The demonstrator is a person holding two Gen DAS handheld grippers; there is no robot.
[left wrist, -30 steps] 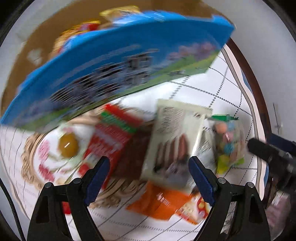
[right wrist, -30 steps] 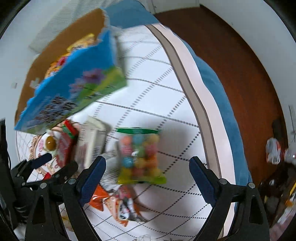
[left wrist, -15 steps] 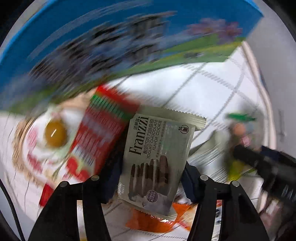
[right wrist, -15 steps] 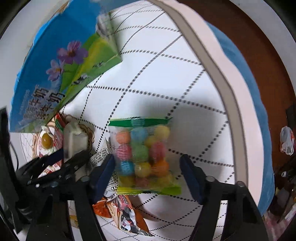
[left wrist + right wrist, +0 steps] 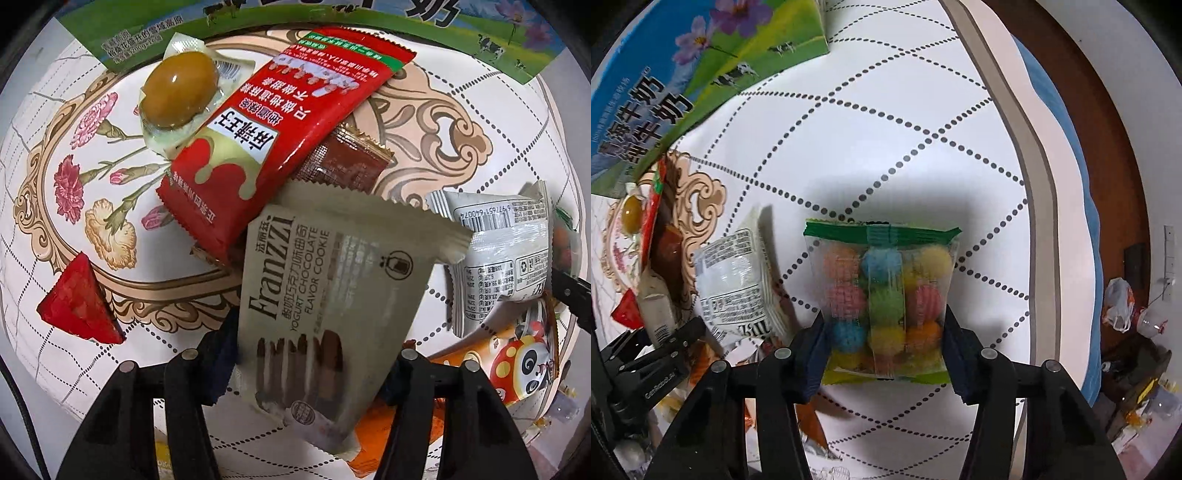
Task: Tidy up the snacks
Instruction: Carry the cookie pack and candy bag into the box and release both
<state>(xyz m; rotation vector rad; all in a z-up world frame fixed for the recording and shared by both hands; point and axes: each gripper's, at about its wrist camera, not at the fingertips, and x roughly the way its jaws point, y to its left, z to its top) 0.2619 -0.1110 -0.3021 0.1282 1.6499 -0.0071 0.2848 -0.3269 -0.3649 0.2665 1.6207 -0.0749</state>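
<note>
Both hand-held grippers clamped on snack packets over the quilted bed.

The left hand-held gripper (image 5: 314, 365) pinches the Franzzi cookie packet (image 5: 325, 306), beside the red packet (image 5: 273, 125) and wrapped egg (image 5: 177, 92); the right hand-held gripper (image 5: 884, 354) squeezes the bag of coloured candy balls (image 5: 882, 295).

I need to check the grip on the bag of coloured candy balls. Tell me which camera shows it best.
The right wrist view. The candy bag fills the centre there, its lower half between the right claw fingers, green seal on top. In the left wrist view only a blurred sliver shows at the right edge, behind the white barcode packet.
</note>
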